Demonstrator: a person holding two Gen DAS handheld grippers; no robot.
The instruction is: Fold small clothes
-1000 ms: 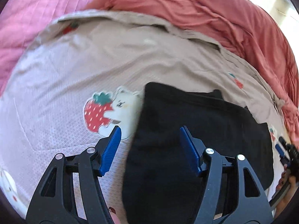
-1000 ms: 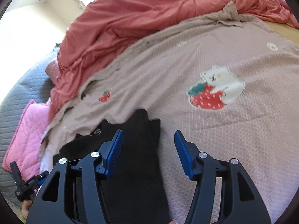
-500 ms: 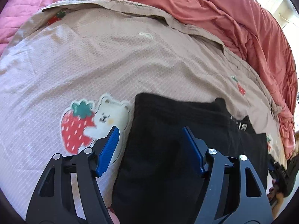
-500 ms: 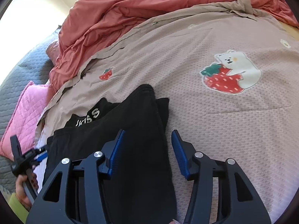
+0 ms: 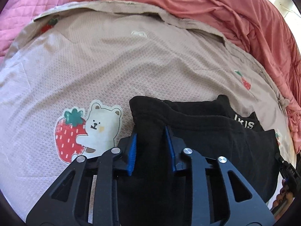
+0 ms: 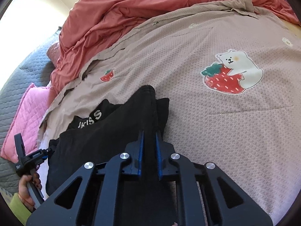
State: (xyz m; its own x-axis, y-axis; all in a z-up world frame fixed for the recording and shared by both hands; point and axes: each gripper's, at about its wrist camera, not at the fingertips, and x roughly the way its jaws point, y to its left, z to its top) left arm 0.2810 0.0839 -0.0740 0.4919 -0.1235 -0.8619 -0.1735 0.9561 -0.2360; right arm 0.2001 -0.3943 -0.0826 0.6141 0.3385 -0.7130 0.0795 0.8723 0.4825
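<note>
The black garment (image 5: 216, 137) lies on the beige blanket (image 5: 112, 66), just beside its strawberry bear print (image 5: 88, 130). It looks light, soft and floppy, so gathered edges seem the sensible hold. The left hand-held gripper (image 5: 151, 148) has just been closing and pinches a bunched fold; the right hand-held gripper (image 6: 149, 150) has closed too, clenched on the garment's other edge.

Sunlit bed: beige strawberry-print sheet (image 5: 131, 60), rumpled red duvet (image 6: 131, 9), pink quilt (image 5: 33, 5).
</note>
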